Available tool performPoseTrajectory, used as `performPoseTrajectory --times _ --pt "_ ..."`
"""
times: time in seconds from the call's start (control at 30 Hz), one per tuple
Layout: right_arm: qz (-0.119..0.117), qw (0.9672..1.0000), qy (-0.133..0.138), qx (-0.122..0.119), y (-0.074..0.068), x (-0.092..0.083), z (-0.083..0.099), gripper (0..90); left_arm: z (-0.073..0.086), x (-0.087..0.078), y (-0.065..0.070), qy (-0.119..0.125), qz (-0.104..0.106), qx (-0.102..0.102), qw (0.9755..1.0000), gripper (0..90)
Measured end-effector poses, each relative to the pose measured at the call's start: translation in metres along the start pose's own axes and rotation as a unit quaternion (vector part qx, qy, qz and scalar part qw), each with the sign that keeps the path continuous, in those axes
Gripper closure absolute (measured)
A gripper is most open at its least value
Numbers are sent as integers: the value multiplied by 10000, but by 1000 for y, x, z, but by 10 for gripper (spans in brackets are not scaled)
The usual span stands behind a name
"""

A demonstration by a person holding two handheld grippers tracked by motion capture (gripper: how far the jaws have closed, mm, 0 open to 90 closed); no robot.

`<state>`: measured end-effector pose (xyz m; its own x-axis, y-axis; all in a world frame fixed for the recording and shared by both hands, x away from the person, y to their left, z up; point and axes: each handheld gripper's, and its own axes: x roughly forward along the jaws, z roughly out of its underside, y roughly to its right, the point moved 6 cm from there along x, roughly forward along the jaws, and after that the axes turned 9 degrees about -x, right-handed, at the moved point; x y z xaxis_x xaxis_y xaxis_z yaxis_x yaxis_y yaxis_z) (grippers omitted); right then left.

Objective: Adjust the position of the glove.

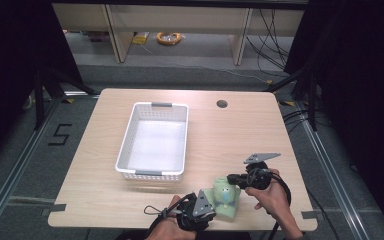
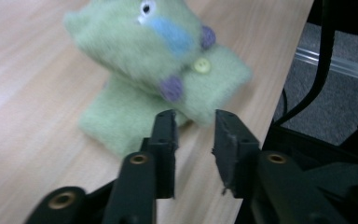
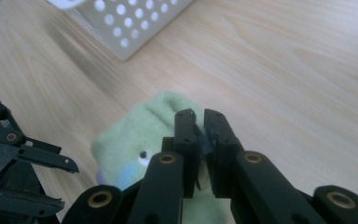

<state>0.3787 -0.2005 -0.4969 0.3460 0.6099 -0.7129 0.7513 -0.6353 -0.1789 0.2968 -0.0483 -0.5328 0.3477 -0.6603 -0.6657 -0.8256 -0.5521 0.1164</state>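
A green plush toy [image 1: 226, 196] with a blue nose and a yellow button lies near the table's front edge, right of centre. My right gripper [image 1: 233, 178] comes at its top from the right. In the right gripper view the jaws [image 3: 199, 116] stand almost together, pinching the toy's [image 3: 135, 135] fuzzy upper part. My left gripper [image 1: 210, 197] sits just left of the toy. In the left gripper view it [image 2: 195, 119] is open, its tips at the lower edge of the toy [image 2: 144, 51] with nothing between them.
A white perforated basket [image 1: 152, 105] stands with nothing in it at centre-left of the table, and its corner [image 3: 130, 23] lies beyond the toy. A round cable hole [image 1: 222, 104] marks the far side. The table's front edge is close behind both hands.
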Motion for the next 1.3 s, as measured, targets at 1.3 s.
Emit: performPoseTrajectory --times 1.3 --pt "63 9988 463 174 -11 -24 23 853 -19 -17 -37 211 -185 61 9996 864"
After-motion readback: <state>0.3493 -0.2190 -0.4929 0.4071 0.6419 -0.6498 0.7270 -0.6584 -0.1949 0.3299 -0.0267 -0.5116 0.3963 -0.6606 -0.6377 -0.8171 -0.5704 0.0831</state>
